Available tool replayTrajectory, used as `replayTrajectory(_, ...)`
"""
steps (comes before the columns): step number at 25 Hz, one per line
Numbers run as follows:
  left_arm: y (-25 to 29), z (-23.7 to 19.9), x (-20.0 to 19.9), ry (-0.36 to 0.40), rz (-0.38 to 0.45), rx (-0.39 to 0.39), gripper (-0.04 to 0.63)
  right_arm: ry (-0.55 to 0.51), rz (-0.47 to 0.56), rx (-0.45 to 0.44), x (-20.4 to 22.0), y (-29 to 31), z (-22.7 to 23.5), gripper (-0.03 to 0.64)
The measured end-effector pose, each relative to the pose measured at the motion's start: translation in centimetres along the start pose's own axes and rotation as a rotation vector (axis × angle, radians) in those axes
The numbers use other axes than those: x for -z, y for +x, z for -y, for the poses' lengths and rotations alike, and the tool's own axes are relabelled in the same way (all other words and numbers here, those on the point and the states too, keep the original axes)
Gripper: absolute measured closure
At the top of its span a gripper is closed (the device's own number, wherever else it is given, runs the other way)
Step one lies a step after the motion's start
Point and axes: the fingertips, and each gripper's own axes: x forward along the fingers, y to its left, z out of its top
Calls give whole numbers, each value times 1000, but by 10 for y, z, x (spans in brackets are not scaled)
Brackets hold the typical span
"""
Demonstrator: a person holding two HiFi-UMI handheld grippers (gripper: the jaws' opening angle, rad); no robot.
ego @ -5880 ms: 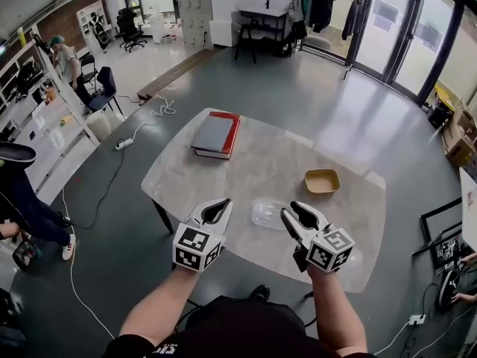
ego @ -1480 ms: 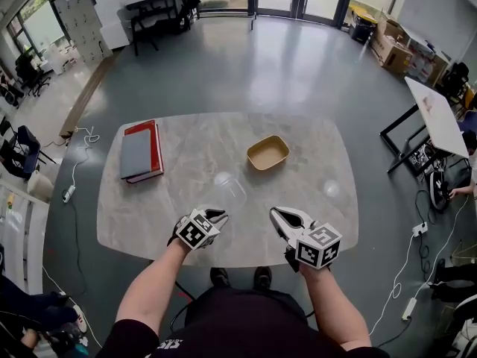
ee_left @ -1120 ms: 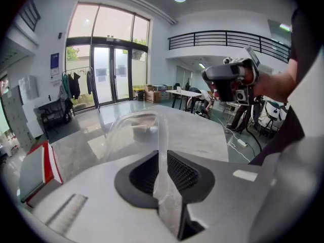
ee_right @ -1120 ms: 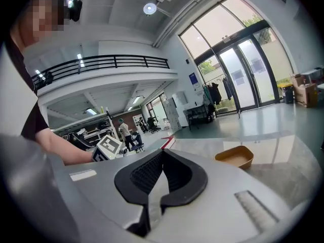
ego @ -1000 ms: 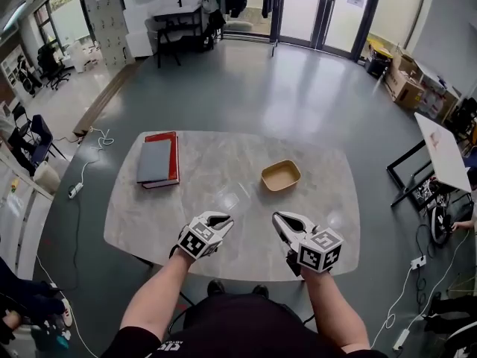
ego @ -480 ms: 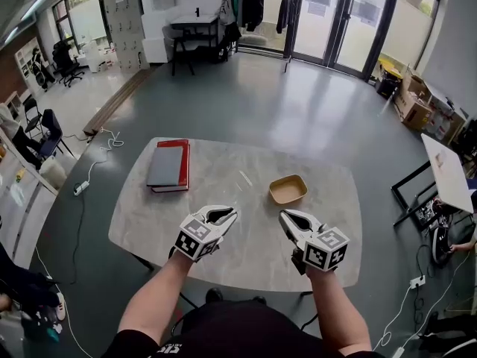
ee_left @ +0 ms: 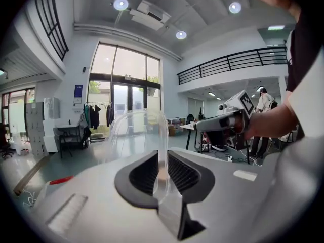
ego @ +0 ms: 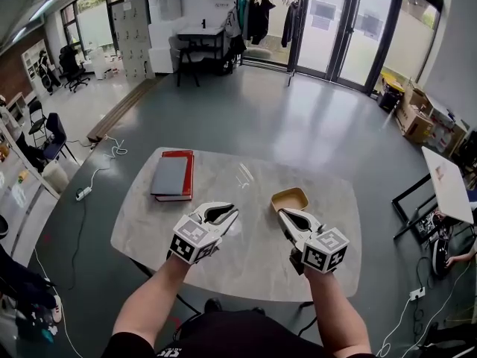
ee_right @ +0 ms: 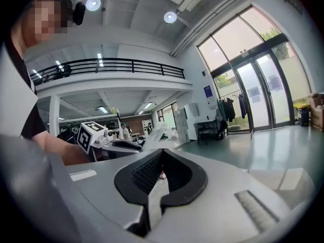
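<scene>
Left gripper point(ee_left: 162, 172): jaws pinching the wall of clear tub point(ee_left: 135, 135), held above table point(ego: 246, 263). Right gripper point(ee_right: 161, 172): jaws pressed together, empty. Step, judged: carrying; set-down needs level lowering.

Head view: steeply down from above onto the bench point(ego: 149, 222), left claw point(ego: 232, 210) and right claw point(ego: 283, 215) near, lower centre. Left gripper view: close behind own jaws, level, right claw point(ee_left: 198, 127) at right. Right gripper view: likewise, left claw point(ee_right: 136, 147) at left.
</scene>
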Motion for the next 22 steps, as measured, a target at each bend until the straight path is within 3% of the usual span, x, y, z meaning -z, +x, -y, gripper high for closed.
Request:
replayTrajectory(9,-29,-7,-36,-34,137,-77,538,-9,79,-5,-23,-7,-19,603)
replayTrajectory(13,-37,-10,-33,-88,169,-101,538,-10,110,0,-27,-12,-19,603)
replayTrajectory(22,-48,-24,-30,-118,205,-145,540,-33,116,12,-26,-10,-18,604)
